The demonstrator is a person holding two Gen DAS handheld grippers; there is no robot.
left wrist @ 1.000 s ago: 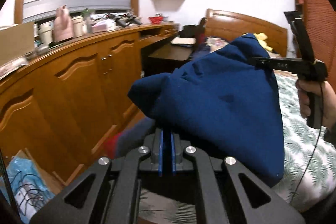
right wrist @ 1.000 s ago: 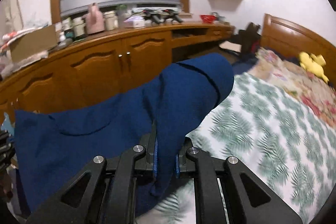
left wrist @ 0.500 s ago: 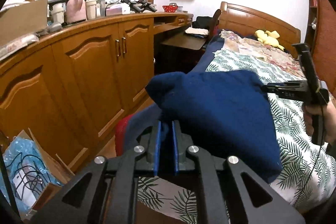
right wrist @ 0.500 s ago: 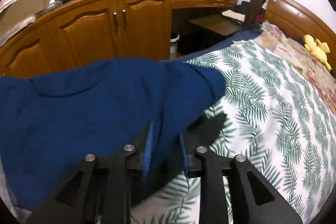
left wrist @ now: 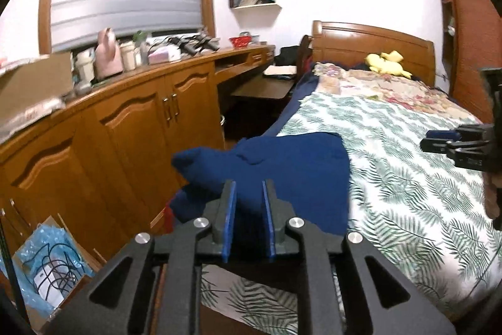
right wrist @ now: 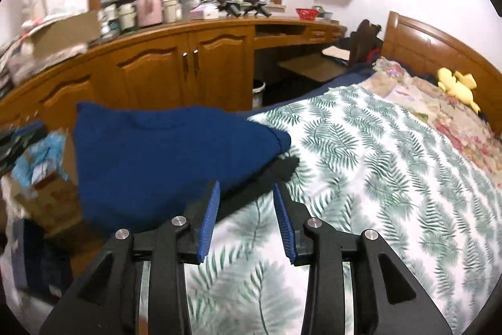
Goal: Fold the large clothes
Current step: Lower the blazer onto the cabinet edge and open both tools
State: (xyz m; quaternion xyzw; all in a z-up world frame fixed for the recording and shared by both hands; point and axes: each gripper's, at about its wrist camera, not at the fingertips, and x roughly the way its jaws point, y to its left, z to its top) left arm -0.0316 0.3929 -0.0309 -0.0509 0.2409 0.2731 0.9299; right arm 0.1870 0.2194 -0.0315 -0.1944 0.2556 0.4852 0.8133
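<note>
On the near corner of the bed (right wrist: 392,178), working left to right from it: wooden cabinets (left wrist: 131,127) stand left of the bed. Blue garment (left wrist: 282,171) lies folded over the bed's left edge, one part hanging off the side. Your left gripper (left wrist: 248,193) has just been opening; its pads stand narrowly parted, blue cloth seen between them, contact unclear. Your right gripper (right wrist: 246,193) has just been opening too; its jaws are parted, with only the leaf-print cover between them, just right of the garment.
</note>
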